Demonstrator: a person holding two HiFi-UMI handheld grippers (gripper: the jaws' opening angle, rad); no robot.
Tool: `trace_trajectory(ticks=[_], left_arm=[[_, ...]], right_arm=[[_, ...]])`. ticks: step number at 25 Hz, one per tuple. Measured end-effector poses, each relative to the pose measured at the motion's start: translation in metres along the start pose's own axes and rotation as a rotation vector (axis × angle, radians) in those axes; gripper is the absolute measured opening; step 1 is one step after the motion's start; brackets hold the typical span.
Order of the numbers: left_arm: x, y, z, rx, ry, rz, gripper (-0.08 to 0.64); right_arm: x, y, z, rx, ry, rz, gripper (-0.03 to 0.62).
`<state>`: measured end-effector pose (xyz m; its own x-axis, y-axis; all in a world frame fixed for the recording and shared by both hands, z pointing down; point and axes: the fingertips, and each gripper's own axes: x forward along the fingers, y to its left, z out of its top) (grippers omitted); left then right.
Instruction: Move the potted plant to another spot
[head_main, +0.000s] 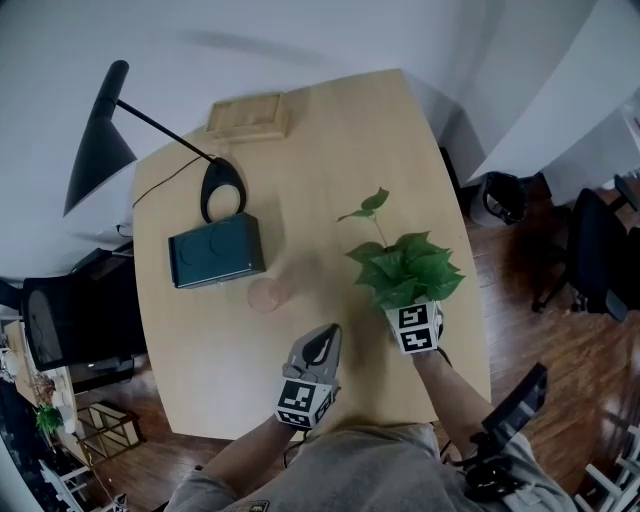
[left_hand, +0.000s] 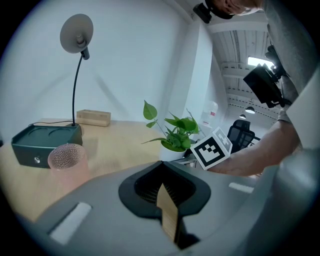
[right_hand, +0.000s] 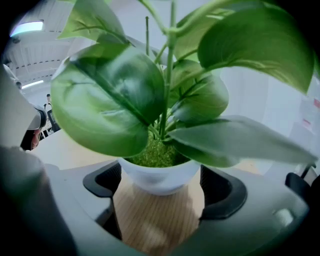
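Observation:
A small potted plant (head_main: 405, 270) with broad green leaves stands in a white pot (right_hand: 160, 177) on the light wooden table (head_main: 330, 150), toward its right front. My right gripper (right_hand: 160, 192) straddles the pot, one black pad on each side of it and neither visibly pressing; the jaws are wide open. In the head view the leaves hide the pot and the right gripper (head_main: 415, 312) shows only by its marker cube. My left gripper (head_main: 322, 342) hovers over the table's front middle, shut and holding nothing. The left gripper view shows the plant (left_hand: 176, 134) to the right.
A pink textured glass (head_main: 268, 295) stands left of the plant, near a dark green box (head_main: 216, 250). A black desk lamp (head_main: 100, 130) and a wooden box (head_main: 248, 116) are at the back. The table's right edge drops off close behind the plant; an office chair (head_main: 600, 255) stands beyond.

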<state>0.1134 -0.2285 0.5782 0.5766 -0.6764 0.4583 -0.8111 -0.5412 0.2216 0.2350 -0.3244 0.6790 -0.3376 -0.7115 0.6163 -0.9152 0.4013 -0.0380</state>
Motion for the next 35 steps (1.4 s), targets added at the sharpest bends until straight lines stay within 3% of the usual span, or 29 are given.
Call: trace_trajectory(ticks=[12,22,30,35], left_arm=[[-0.016,-0.026,0.013,0.037,-0.059,-0.037,-0.006],[-0.072,-0.050,0.019,0.033,-0.151,-0.057,-0.006],[-0.114,-0.062,-0.006,0.019,-0.160,-0.090,-0.006],[-0.136,-0.077,-0.022,0.016,-0.167,-0.061,-0.006]], right_arm=[[-0.053,0.016,-0.014,0.009,0.015,0.024,0.502],[-0.131,0.061,0.008,-0.030,-0.062,0.035,0.475],[-0.186,0.101,0.004,-0.023,-0.117,0.038,0.307],[-0.213,0.117,-0.009,-0.028,-0.126,0.073,0.173]])
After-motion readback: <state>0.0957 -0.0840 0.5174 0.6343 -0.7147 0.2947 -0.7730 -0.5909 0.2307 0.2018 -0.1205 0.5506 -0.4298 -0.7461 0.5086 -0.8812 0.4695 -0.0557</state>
